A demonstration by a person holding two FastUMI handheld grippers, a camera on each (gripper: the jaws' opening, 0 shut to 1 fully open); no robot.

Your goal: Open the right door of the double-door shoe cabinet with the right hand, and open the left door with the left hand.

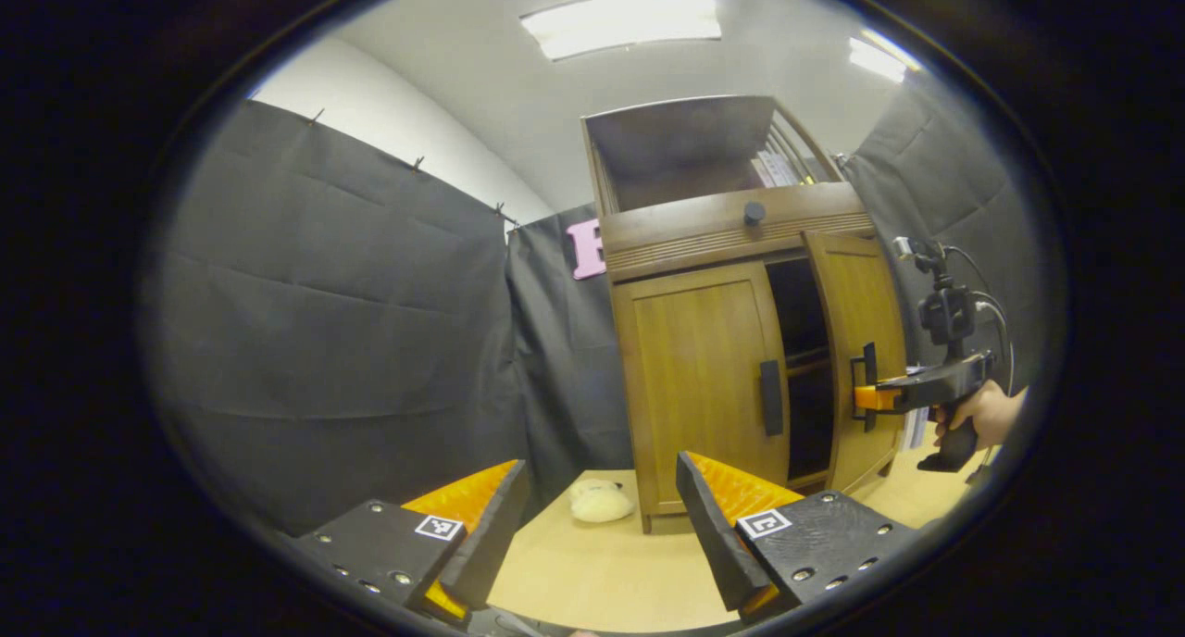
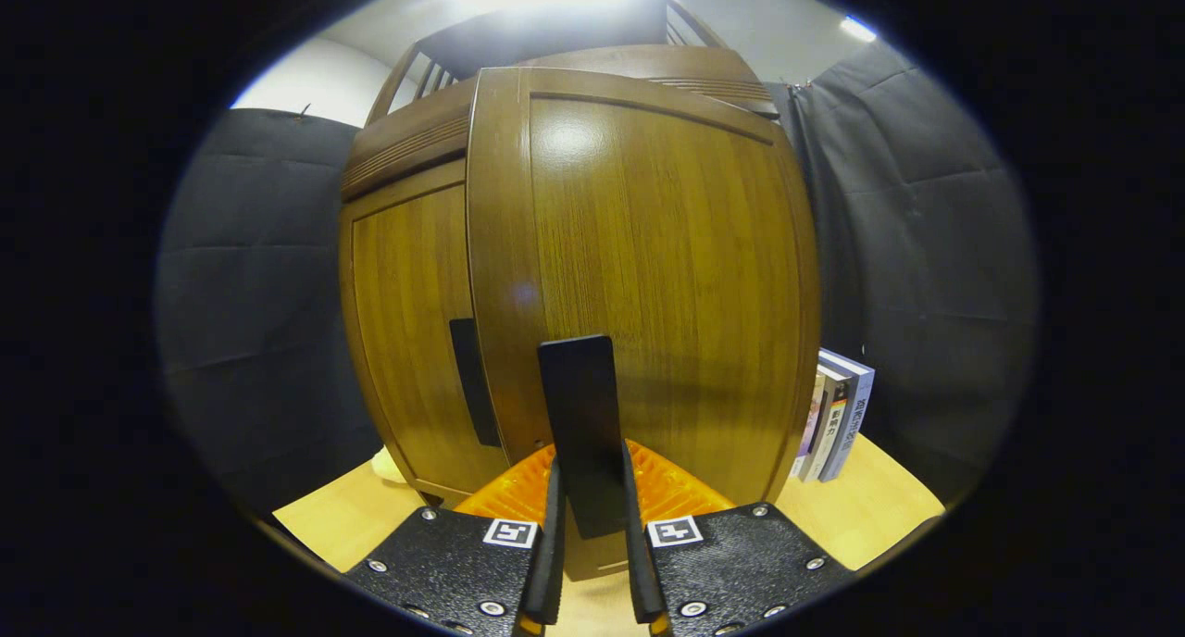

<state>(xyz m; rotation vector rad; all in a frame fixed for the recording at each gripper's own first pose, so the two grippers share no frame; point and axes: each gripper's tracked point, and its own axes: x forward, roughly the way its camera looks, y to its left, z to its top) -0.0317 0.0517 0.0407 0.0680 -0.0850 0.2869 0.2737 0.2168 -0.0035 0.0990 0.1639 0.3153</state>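
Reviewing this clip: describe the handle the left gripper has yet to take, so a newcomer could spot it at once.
Find the wooden shoe cabinet on the light tabletop. Its left door is shut, and the left handle, a dark upright bar, sits at that door's inner edge. Unlike the right handle, which the right gripper clamps on the swung-out right door, nothing touches it.

This is a recording booth, not a lived-in home: black cloth (image 1: 352, 322) hangs pinned as walls under a white ceiling with panel lights (image 1: 620, 24), and a lone wooden shoe cabinet (image 1: 704, 387) stands on a pale wooden surface (image 1: 602, 572) beside a few books (image 2: 838, 415).
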